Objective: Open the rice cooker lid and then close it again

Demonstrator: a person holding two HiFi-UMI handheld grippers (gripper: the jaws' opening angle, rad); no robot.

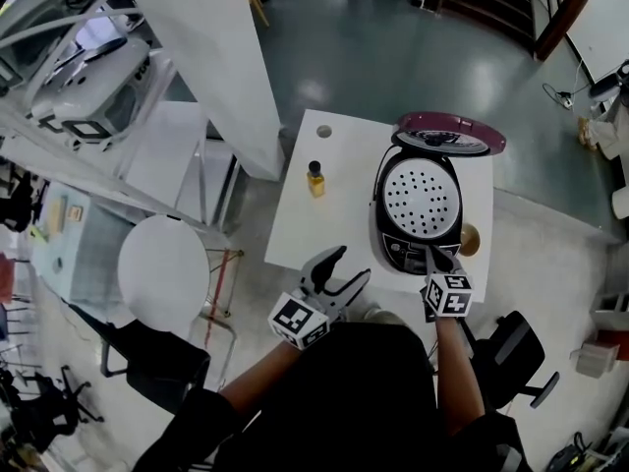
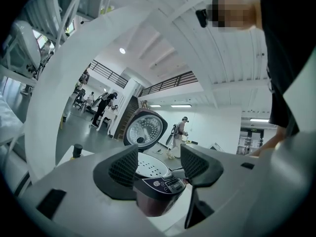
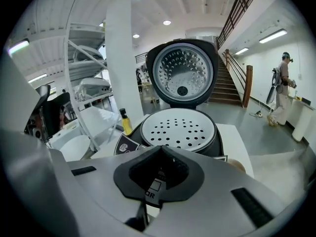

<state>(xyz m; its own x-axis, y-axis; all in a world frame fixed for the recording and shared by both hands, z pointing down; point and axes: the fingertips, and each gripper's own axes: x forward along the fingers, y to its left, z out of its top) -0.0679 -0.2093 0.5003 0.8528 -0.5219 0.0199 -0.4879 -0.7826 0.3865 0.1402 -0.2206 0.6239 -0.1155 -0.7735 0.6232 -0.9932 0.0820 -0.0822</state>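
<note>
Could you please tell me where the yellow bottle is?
In the head view, the bottle stands on the white table, just left of the open rice cooker.

I hold my left gripper (image 1: pixel 352 265) out in front of my chest, roughly level and angled toward my right. Its two dark jaws are spread wide, and the ribbed pads (image 2: pixel 123 168) face each other across an open gap. My left forearm (image 1: pixel 257 370), in a dark sleeve, reaches up to it from my lower left. My right gripper (image 1: pixel 432 256) is a little further forward on my right and tips downward, its jaws closed together tip to tip in the right gripper view. My right forearm (image 1: pixel 458 377) runs almost straight out from my body behind it. The two grippers are apart from each other.
</note>
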